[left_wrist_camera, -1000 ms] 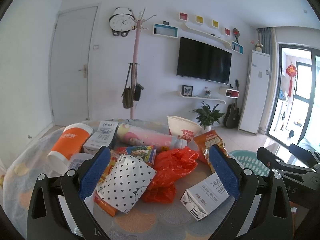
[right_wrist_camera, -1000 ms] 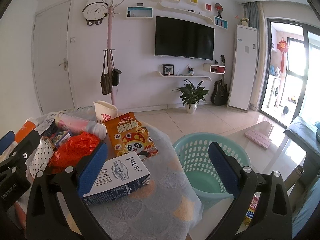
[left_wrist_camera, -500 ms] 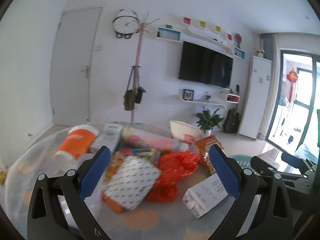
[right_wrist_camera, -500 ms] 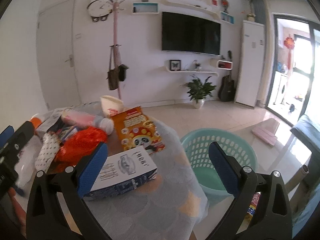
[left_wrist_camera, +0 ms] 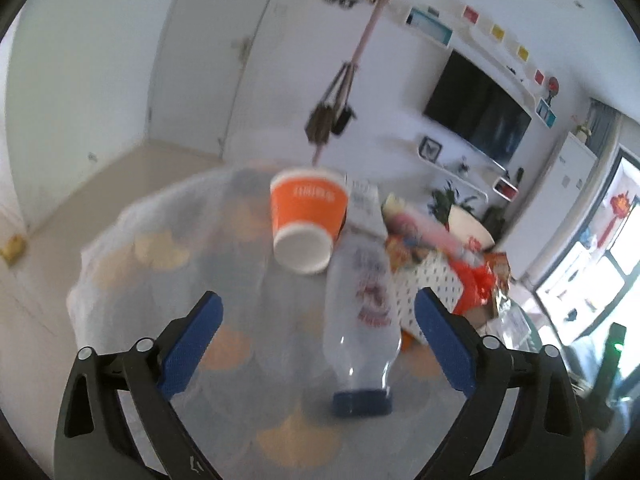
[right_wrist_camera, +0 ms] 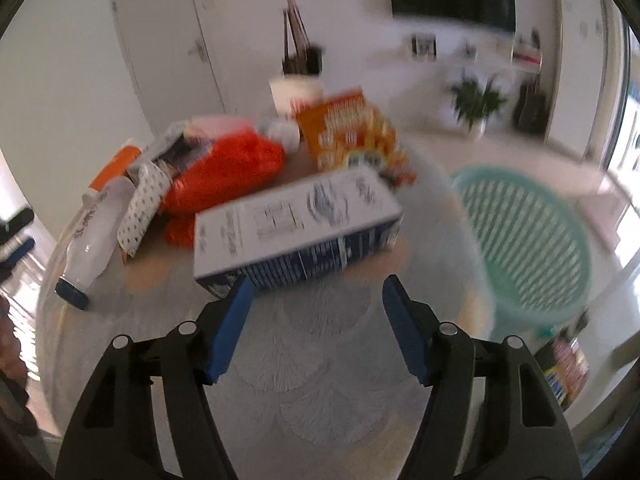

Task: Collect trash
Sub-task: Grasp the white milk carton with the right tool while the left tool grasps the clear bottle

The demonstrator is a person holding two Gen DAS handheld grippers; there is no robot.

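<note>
While both views are motion-blurred, the layout still reads. Right gripper [right_wrist_camera: 316,300] points down at the round table with a pale fan-patterned cloth [right_wrist_camera: 320,360]; its blue-padded jaws have just been closing and stand part-way apart, nothing pressed between them. White-and-navy rectangular carton [right_wrist_camera: 296,228] lies on its side just beyond the pad tips, the left pad at its lower edge, contact unclear.

Behind the carton: crumpled red-orange plastic bag [right_wrist_camera: 224,172], orange printed snack packet [right_wrist_camera: 352,136], white paper cup [right_wrist_camera: 296,96]. Mint-green plastic laundry basket with slotted walls [right_wrist_camera: 528,240] stands on the floor to the right of the table; contents not readable.

Left gripper [left_wrist_camera: 318,340] has jaws spread wide, holding nothing. Clear plastic bottle with dark blue cap [left_wrist_camera: 362,320] lies on the cloth between the two pads, cap toward the camera, touching neither pad. Orange paper cup with white rim [left_wrist_camera: 306,220] lies on its side just past the bottle. White polka-dot paper bag [left_wrist_camera: 436,280] sits just right of the bottle, the rest of the trash pile beyond.
</note>
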